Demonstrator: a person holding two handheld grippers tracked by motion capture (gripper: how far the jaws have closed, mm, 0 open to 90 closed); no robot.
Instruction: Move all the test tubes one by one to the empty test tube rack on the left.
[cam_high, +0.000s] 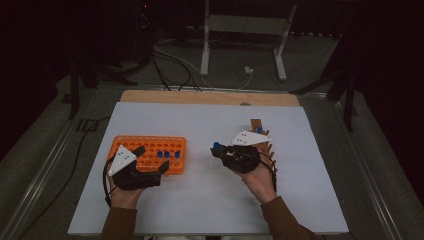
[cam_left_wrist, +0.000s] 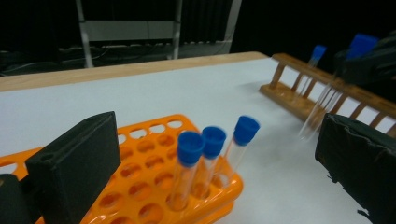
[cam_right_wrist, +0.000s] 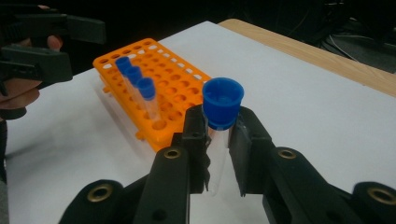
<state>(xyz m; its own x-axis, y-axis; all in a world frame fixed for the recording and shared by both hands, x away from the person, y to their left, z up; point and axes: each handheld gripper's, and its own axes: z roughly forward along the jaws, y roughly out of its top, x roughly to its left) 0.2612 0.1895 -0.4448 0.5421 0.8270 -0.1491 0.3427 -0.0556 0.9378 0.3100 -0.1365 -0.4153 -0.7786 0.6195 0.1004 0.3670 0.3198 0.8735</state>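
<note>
An orange tube rack (cam_high: 148, 153) (cam_left_wrist: 154, 158) (cam_right_wrist: 159, 79) lies on the white mat at the left and holds three clear tubes with blue caps (cam_high: 167, 154) (cam_left_wrist: 212, 149) (cam_right_wrist: 134, 77) at its right end. My left gripper (cam_high: 150, 162) (cam_left_wrist: 215, 154) stands open at the rack's near side, jaws wide apart. My right gripper (cam_high: 216, 150) (cam_right_wrist: 218, 135) is shut on a blue-capped tube (cam_high: 216, 146) (cam_right_wrist: 222, 109) (cam_left_wrist: 343, 70), held above the mat right of the rack. A wooden rack (cam_high: 262, 137) (cam_left_wrist: 313, 95) behind the right hand holds one more capped tube (cam_high: 259, 130) (cam_left_wrist: 315, 58).
The white mat (cam_high: 200, 125) covers a wooden table whose far edge (cam_high: 210, 97) shows. A metal stand (cam_high: 245, 30) and cables (cam_high: 170, 65) lie on the floor beyond. Bare mat lies between the two racks.
</note>
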